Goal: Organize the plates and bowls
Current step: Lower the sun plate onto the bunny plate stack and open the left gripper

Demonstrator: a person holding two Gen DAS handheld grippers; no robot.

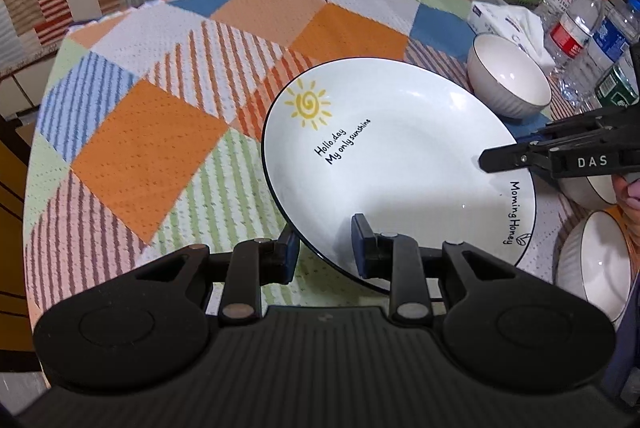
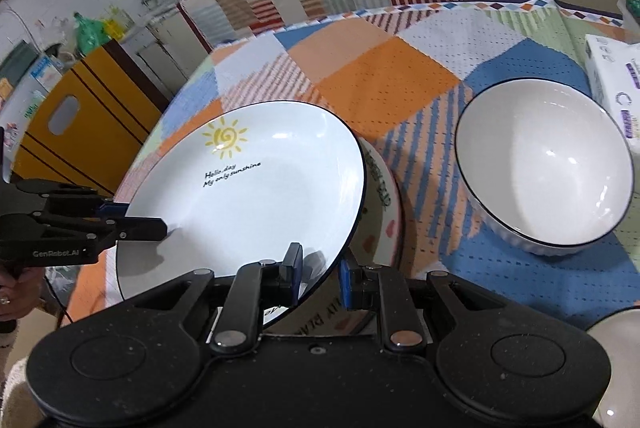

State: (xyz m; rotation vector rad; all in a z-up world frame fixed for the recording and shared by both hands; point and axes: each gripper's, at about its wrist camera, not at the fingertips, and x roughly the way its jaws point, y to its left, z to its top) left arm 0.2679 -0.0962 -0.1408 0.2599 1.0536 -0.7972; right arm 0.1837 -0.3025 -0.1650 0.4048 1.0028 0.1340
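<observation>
While tilted above the cloth, sun plate (image 1: 400, 163), rim between both tongs (image 1: 326, 252) (image 2: 320, 274).

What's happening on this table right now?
A person holds the sun-print plate by its rim with both tools: the left gripper and the right gripper each straddle an edge. The plate sits tilted above a pink-patterned plate. White bowls stand apart on the checked tablecloth.
</observation>
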